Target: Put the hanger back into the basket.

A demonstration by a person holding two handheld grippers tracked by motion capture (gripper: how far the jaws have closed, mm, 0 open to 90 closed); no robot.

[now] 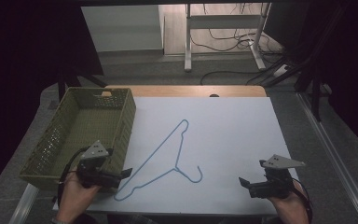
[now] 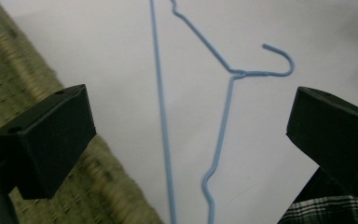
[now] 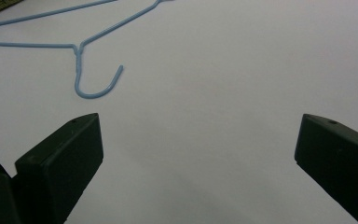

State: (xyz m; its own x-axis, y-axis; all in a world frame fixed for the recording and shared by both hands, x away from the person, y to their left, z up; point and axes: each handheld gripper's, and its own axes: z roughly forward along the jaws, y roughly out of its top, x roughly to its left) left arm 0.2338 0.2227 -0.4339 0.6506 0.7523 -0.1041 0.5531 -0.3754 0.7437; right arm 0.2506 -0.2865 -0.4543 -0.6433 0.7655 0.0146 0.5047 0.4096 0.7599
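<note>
Both grippers, left gripper [image 1: 127, 172] and right gripper [image 1: 242, 181], were held released near the tabletop's front corners. The blue wire hanger [image 1: 161, 156] lay flat mid-table (thin wire); jaws could slip off, or the basket [image 1: 121, 135] be snagged.

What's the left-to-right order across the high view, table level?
green basket → left gripper → blue wire hanger → right gripper. Both grippers open, neither touching the hanger.
</note>
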